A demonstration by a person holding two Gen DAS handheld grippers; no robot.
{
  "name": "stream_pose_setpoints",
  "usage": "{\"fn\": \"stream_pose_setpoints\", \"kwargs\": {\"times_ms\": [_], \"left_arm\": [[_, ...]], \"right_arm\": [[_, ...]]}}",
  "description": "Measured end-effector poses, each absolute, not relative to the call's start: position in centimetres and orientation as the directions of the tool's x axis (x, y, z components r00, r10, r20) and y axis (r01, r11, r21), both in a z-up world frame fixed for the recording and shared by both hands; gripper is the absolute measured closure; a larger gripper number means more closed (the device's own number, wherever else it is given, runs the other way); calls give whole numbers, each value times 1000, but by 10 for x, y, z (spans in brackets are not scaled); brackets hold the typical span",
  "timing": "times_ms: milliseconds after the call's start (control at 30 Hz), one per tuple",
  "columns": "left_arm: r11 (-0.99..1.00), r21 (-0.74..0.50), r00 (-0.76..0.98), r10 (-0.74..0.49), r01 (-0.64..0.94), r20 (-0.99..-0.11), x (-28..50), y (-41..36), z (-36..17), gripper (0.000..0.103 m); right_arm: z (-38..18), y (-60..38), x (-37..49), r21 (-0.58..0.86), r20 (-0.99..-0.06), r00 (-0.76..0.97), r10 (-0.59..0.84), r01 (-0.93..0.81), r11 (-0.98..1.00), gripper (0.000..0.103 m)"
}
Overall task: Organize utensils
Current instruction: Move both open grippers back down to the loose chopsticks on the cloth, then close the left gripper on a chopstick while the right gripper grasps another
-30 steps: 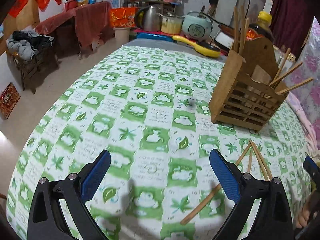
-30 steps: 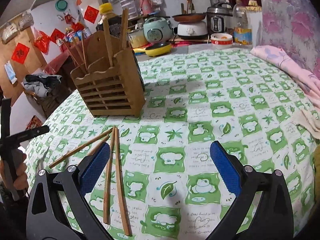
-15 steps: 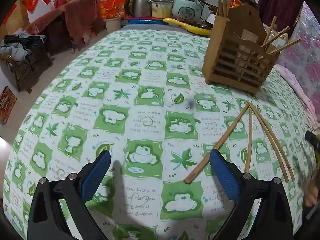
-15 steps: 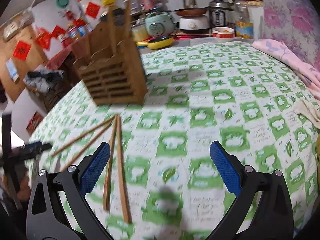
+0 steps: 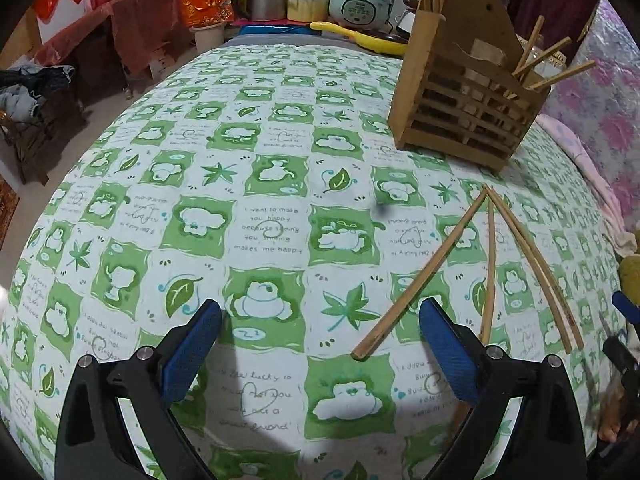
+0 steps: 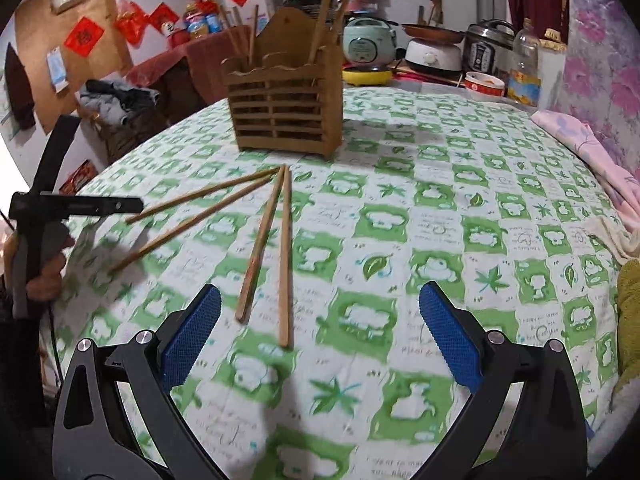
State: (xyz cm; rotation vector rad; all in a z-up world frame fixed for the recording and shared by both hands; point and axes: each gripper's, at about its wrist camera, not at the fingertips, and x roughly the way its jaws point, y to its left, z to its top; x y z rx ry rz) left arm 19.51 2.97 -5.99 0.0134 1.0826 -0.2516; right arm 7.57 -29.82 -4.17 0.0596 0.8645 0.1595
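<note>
Four loose chopsticks (image 6: 280, 240) lie flat on the table (image 6: 480, 208), fanned out from a shared point just in front of the wooden holder (image 6: 286, 108), their far tips gathered near its base and their near ends spread toward the person; each long axis therefore runs roughly from the tongs toward the holder, not across the view; the holder stands upright and already has several chopsticks standing in it; the right tongs (image 6: 320, 336) hover with jaws spread wide and nothing between them, and the near ends of the two rightmost sticks lie just ahead, between the blue pads and toward the left one; the left tongs (image 5: 320, 344) are likewise spread and empty, and in that view the leftmost chopstick (image 5: 420, 276) ends between the pads, nearer the right one, while another runs behind that pad; each arm looks about equally near to its own sticks, so either could probably close on a near end.
</note>
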Motion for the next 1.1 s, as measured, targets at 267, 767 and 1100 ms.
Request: {"fn": "stream_pose_setpoints", "kwargs": {"times_ms": [267,767,1100], "left_arm": [[972,-99,444,-186,212,-877,195,29,-62,6],[961,-54,510,-192,273,-839,173,22,-51,6],[922,16,465,-180,387,-867,172,-7,-63,69]], "right_arm": [[-53,-270,76,5,-807,577,129,-212,977,65],[-60,-299,74,112,-834,526,166,-134,985,95],[-61,-303,78,130,-832,527,172,-115,985,86]]}}
